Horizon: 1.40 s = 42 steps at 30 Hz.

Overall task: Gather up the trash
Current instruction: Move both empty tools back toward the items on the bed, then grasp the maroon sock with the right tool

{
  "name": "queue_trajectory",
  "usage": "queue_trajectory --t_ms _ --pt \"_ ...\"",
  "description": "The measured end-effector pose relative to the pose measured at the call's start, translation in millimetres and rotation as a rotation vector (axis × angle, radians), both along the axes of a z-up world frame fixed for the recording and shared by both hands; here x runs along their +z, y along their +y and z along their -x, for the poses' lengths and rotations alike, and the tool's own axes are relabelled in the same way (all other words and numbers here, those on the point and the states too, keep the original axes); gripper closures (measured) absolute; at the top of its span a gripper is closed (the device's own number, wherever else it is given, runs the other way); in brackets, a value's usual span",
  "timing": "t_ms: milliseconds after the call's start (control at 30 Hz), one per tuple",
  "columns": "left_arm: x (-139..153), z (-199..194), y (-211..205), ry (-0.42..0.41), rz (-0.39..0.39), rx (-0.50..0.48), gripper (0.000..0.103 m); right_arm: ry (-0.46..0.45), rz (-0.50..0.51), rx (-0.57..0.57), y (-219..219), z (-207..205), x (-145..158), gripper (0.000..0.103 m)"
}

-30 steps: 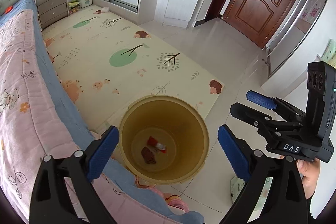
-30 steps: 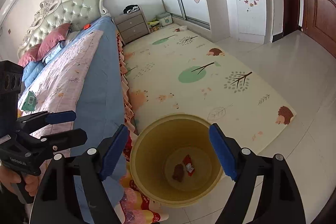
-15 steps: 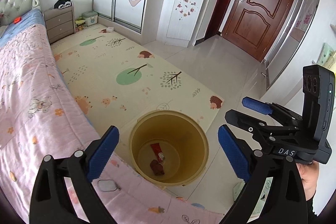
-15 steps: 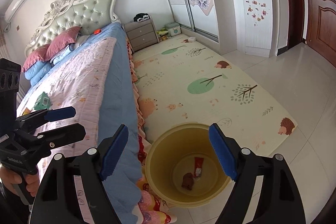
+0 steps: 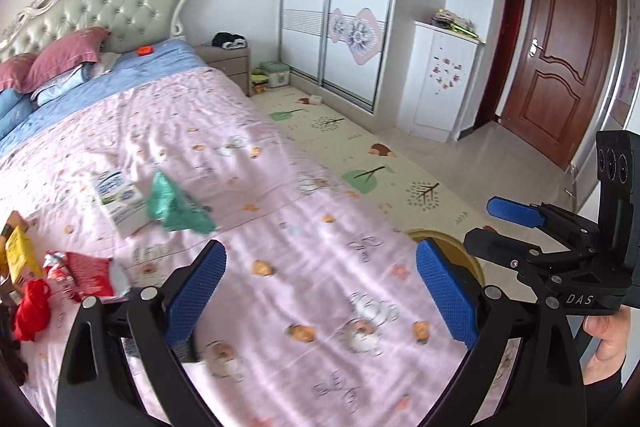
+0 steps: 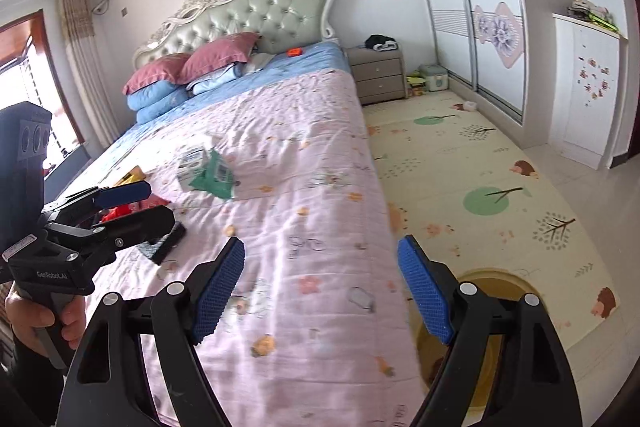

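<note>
Trash lies on the pink bedspread [image 5: 304,211]: a crumpled green wrapper [image 5: 176,205], a white and blue carton [image 5: 116,201], a red wrapper [image 5: 90,273], a yellow box [image 5: 18,253] and a red crumpled piece [image 5: 34,305]. The green wrapper [image 6: 214,179] and carton [image 6: 192,161] also show in the right wrist view. My left gripper [image 5: 320,291] is open and empty above the bed. My right gripper [image 6: 320,287] is open and empty over the bed's edge. The yellow bin [image 6: 496,283] stands on the floor beside the bed, mostly hidden by the fingers.
Pillows [image 6: 216,61] and a padded headboard [image 6: 256,17] are at the bed's far end. A nightstand [image 6: 378,75] stands beside it. A patterned play mat [image 6: 480,179] covers the floor. A wardrobe [image 5: 336,7], white cabinet [image 5: 440,83] and brown door [image 5: 560,59] line the walls.
Both grippers have swung up and away from the bin toward the bed. The bin's inside with its trash has left view, and the trash on the bedspread has come into view.
</note>
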<state>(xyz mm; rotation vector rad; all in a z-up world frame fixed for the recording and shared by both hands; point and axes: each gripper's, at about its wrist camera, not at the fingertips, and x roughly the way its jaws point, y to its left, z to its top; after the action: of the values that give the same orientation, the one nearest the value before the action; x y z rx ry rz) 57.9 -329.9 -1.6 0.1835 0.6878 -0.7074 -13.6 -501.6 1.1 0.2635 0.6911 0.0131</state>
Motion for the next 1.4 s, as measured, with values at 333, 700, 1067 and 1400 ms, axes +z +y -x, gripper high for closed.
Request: queue_trajectory --t_ms 333,700,1067,1400 --pt "-0.4 -22.2 162.3 -0.018 0.022 0.26 0.007 -0.012 -0.002 0.219 127.5 -46.7 4.0 0.026" --pt "-13.4 -31.6 319.4 -0.003 0.07 0.512 0.006 0.009 -0.044 0.457 261.8 -88.4 -4.6 0.029" --pt "-31.0 -34.7 407.6 0.016 0.083 0.584 0.004 0.068 -0.053 0.654 374.4 -130.8 -20.0 0.033" --pt "-48.8 -47.6 456.7 0.069 0.155 0.55 0.004 0.193 -0.086 0.778 445.0 -189.1 -49.4 0.044"
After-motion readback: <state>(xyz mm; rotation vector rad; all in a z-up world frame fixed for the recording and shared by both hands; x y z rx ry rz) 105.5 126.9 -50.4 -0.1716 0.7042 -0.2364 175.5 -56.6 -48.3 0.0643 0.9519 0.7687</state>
